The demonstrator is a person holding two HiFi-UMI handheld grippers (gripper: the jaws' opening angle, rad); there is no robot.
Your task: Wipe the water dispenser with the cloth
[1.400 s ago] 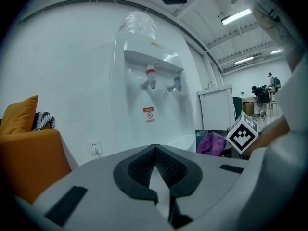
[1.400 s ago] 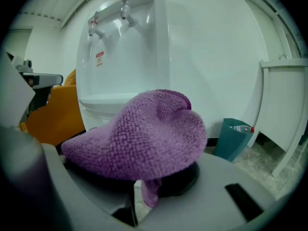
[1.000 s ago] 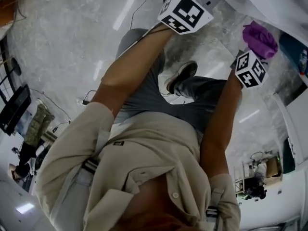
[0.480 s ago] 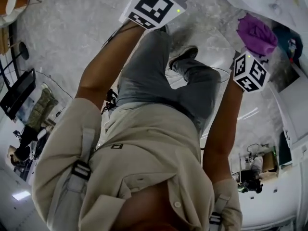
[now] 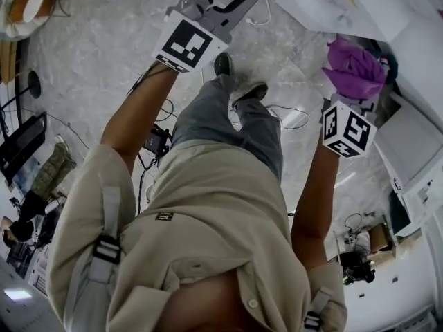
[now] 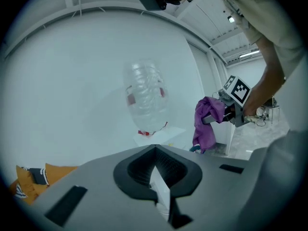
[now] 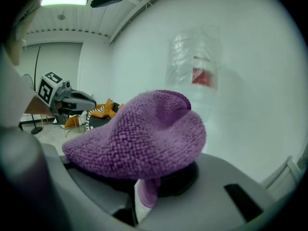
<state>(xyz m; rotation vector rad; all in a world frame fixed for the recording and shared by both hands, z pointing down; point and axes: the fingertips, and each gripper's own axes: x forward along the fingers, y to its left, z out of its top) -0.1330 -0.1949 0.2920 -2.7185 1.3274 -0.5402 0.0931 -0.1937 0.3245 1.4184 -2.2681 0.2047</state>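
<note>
A pair of dark shoes (image 5: pixel 223 64) is standing on the pale grey marbled floor (image 5: pixel 104 54). Just right of the shoes in the head view, a thin looped cable (image 5: pixel 289 119) is lying on that floor. Left of the shoes, a small black box (image 5: pixel 154 142) is sitting among dark cables. Well to the left of the shoes, a black flat screen (image 5: pixel 21 145) is standing at the floor's edge. High above them a long ceiling lamp (image 7: pixel 62 0) is glowing.

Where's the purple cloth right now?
The purple cloth is clamped in the right gripper, at the upper right of the head view, raised close to a white surface.
</note>
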